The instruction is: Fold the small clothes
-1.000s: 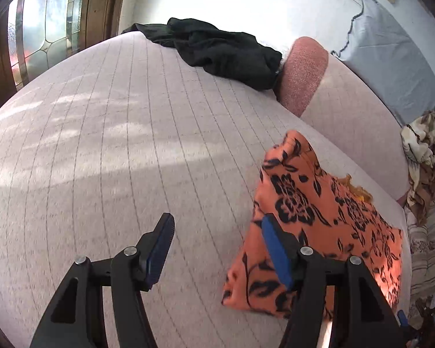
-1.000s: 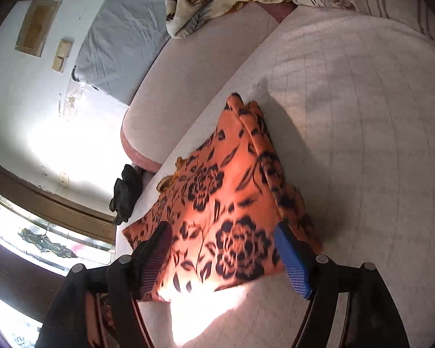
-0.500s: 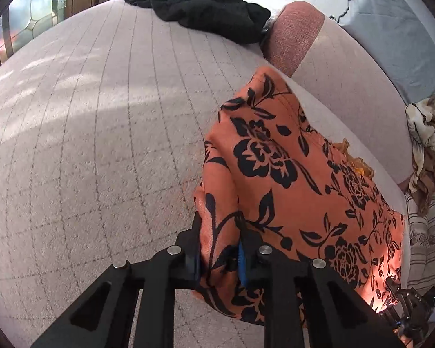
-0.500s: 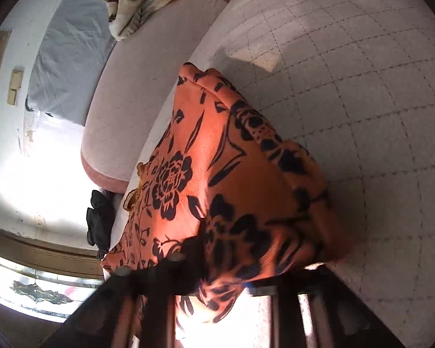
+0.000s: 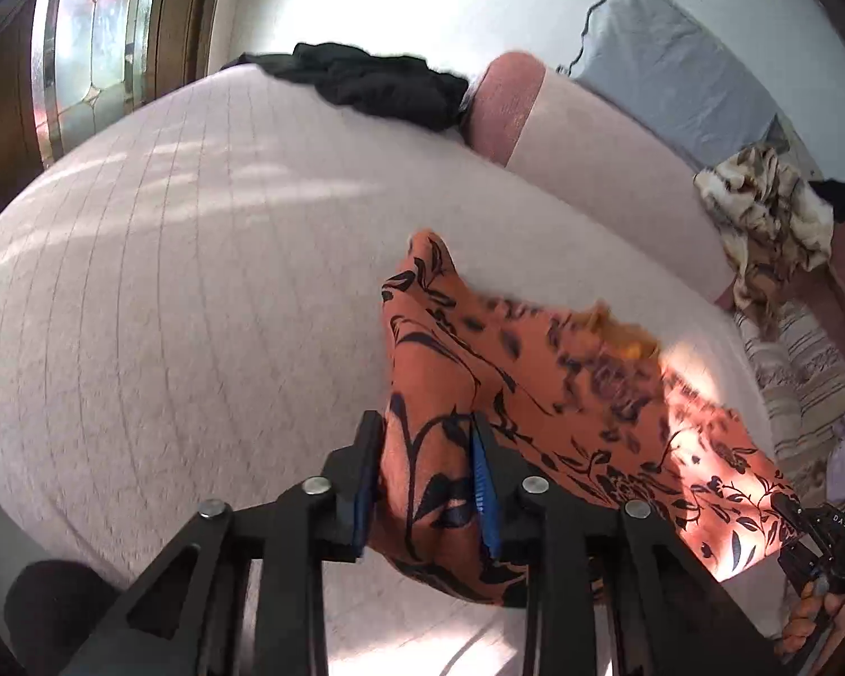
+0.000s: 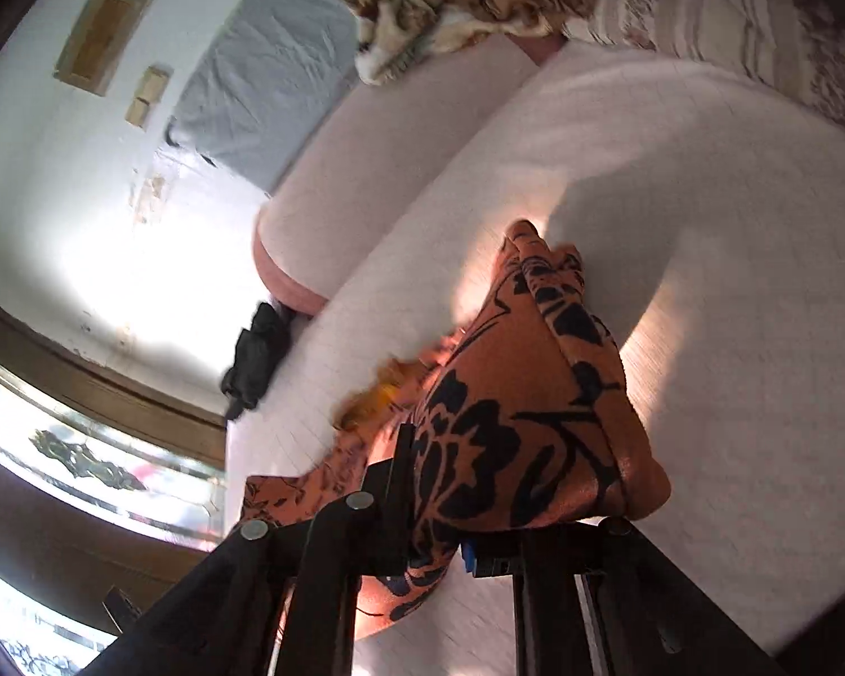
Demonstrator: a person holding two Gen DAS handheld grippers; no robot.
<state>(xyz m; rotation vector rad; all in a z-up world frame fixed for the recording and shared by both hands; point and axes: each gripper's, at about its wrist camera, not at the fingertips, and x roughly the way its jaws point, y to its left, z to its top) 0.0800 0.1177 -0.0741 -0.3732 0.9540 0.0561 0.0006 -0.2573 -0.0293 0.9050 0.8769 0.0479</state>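
Orange cloth (image 5: 535,388) w/ black florals, bunched, pinched by L gripper (image 5: 425,479) & R gripper (image 6: 434,512)

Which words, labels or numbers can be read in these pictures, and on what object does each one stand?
"DAS": white letters on the black body of the right tongs, at the right edge of the left wrist view; any further letters are cut off.
Nothing else is readable; the orange floral cloth bears only a pattern.

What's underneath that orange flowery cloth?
The pale quilted cushion lies beneath the orange cloth. A yellow bit peeks out; anything else under it is covered.
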